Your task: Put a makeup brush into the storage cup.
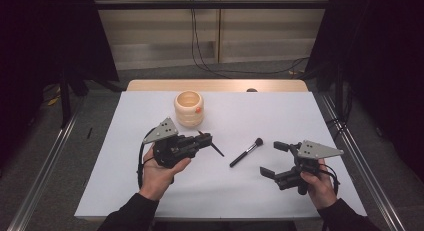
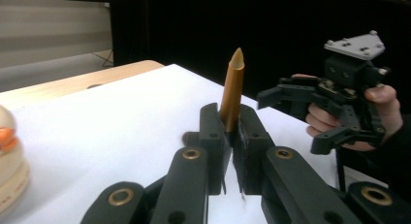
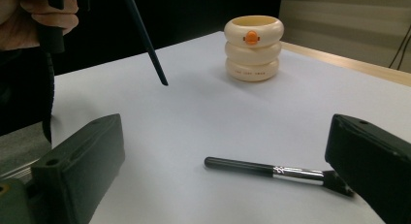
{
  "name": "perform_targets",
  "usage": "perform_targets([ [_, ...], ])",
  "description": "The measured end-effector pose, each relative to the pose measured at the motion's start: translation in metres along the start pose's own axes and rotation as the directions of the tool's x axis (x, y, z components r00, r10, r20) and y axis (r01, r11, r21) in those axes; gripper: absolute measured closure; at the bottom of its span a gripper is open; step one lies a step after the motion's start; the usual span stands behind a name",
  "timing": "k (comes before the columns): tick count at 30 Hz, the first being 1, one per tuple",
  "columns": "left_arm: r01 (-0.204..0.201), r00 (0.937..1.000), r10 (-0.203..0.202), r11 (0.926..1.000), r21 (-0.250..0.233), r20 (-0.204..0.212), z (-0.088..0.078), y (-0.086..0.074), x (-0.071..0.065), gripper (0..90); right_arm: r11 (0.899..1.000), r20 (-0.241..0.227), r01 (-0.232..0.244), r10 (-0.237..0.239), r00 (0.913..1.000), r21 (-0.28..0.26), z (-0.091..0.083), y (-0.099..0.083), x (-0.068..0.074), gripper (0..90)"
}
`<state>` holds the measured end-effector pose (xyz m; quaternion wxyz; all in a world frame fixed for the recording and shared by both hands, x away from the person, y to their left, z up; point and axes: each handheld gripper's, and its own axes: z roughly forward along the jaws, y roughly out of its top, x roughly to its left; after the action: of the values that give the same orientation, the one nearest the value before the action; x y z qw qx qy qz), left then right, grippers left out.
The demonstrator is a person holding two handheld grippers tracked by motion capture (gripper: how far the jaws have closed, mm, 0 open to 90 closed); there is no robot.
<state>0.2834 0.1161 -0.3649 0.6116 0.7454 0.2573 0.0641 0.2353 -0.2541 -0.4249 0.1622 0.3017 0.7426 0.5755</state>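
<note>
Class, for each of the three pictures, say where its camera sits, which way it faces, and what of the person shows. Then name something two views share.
High view: above the person's side, facing forward and down on the white table; forearms and both hands show.
Left gripper view: on the left tongs, facing along their jaws, shut on a slim gold-and-black brush; the other hand shows.
Right gripper view: on the open right tongs, facing the black makeup brush with silver ferrule and the cream ringed holder.
Shared: that holder also shows in the high view.
</note>
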Motion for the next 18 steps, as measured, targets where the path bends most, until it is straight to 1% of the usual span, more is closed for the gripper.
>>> perform_targets([
  [3,0.005,0.9999,-0.005,1.0,-0.004,-0.014,-0.003,0.0,0.003,84.0,1.0,0.021,0.0,0.0,0.9998,-0.004,-0.005,-0.003,-0.001,0.6],
  [5,-0.005,0.9996,0.005,1.0,0.0,-0.026,-0.005,0.001,0.006,84.0,1.0,0.032,-0.001,0.001,0.9995,0.005,-0.008,-0.005,-0.001,0.7],
  [6,0.004,0.9997,-0.005,0.9999,-0.01,-0.022,-0.006,0.002,0.008,84.0,1.0,0.045,-0.003,0.003,0.999,0.007,-0.009,-0.007,-0.001,0.6],
  [7,0.002,0.9994,-0.003,1.0,-0.008,-0.035,-0.008,0.002,0.008,84.0,1.0,0.046,-0.003,0.002,0.9989,0.01,-0.011,-0.008,-0.002,0.7],
  [9,0.003,0.9992,-0.003,1.0,-0.009,-0.039,-0.009,0.003,0.011,84.0,1.0,0.062,-0.003,0.003,0.9981,0.013,-0.012,-0.01,-0.002,0.7],
  [12,-0.002,0.9983,0.002,0.9999,-0.011,-0.058,-0.011,0.005,0.014,84.0,1.0,0.069,-0.014,0.012,0.9975,0.017,-0.016,-0.013,-0.001,0.8],
  [13,-0.005,0.9984,0.004,0.9999,-0.013,-0.056,-0.011,0.004,0.016,84.0,1.0,0.068,-0.016,0.015,0.9975,0.015,-0.017,-0.014,-0.001,0.7],
  [16,0.01,0.998,-0.011,0.9998,-0.017,-0.062,-0.013,0.004,0.02,84.0,1.0,0.089,-0.022,0.021,0.9958,0.006,-0.02,-0.016,-0.002,0.6],
  [17,0.01,0.9976,-0.012,0.9998,-0.02,-0.068,-0.014,0.004,0.021,84.0,1.0,0.093,-0.022,0.022,0.9954,0.003,-0.021,-0.016,-0.002,0.6],
  [18,0.007,0.9958,-0.008,0.9999,-0.015,-0.091,-0.016,0.006,0.021,84.0,1.0,0.096,-0.024,0.024,0.9951,0.0,-0.022,-0.016,-0.002,0.5],
])
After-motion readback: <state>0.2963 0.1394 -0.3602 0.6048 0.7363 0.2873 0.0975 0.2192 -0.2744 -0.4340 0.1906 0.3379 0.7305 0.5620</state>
